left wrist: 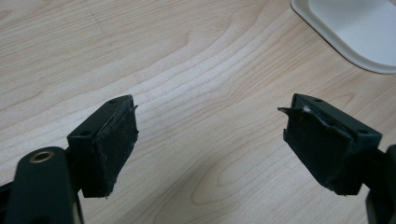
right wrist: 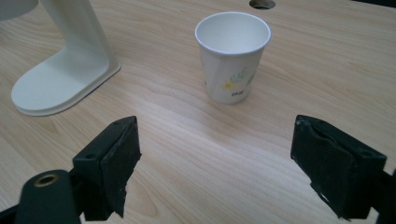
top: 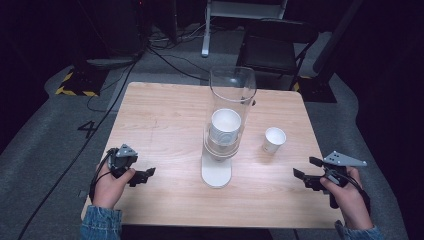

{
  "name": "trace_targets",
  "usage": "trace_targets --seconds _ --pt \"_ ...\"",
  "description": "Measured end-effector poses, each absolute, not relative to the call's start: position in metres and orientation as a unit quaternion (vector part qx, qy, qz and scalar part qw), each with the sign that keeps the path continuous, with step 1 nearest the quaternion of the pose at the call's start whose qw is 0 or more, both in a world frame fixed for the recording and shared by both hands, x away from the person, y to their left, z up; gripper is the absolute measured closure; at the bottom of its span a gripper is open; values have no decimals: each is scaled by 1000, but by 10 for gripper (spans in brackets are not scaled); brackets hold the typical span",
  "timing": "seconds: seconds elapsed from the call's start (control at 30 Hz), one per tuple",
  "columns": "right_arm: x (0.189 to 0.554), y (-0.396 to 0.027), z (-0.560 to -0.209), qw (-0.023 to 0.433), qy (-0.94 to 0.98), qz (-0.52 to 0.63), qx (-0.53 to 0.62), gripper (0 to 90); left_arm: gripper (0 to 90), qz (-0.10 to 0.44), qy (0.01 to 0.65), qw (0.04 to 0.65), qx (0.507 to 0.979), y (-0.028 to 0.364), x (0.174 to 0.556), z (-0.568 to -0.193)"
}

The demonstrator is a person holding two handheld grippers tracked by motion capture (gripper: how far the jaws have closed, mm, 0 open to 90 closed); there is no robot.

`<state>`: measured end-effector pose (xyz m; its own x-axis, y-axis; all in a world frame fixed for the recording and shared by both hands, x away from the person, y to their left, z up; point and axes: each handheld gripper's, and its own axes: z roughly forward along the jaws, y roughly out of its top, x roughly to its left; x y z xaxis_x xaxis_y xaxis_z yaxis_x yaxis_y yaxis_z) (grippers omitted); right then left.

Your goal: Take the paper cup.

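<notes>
Wooden table (top: 165, 120) carries, from left: left gripper (top: 148, 173), jaws spread, empty; cup dispenser (top: 222, 145) at centre; paper cup (top: 274, 140) standing apart; right gripper (top: 306, 169), jaws spread, aimed at that cup, likely for pickup.

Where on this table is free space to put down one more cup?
The table is bare left of the dispenser, up to the left claw. Between the cup and the right claw there is a smaller bare patch. It is tight between dispenser and cup.
</notes>
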<state>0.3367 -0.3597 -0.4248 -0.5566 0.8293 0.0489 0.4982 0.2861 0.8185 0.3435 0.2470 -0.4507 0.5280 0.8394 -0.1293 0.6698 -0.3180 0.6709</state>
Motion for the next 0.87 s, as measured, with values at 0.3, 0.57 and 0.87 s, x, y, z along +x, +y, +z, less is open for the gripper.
trace_targets --seconds 0.3,0.57,0.87 --pt "338 -374 -449 212 755 437 441 168 172 124 470 347 802 247 344 -451" --pt "351 -376 -479 229 750 436 441 181 172 122 470 347 802 247 344 -451" --pt "352 -375 -481 226 762 432 426 159 171 121 470 348 802 246 344 -452"
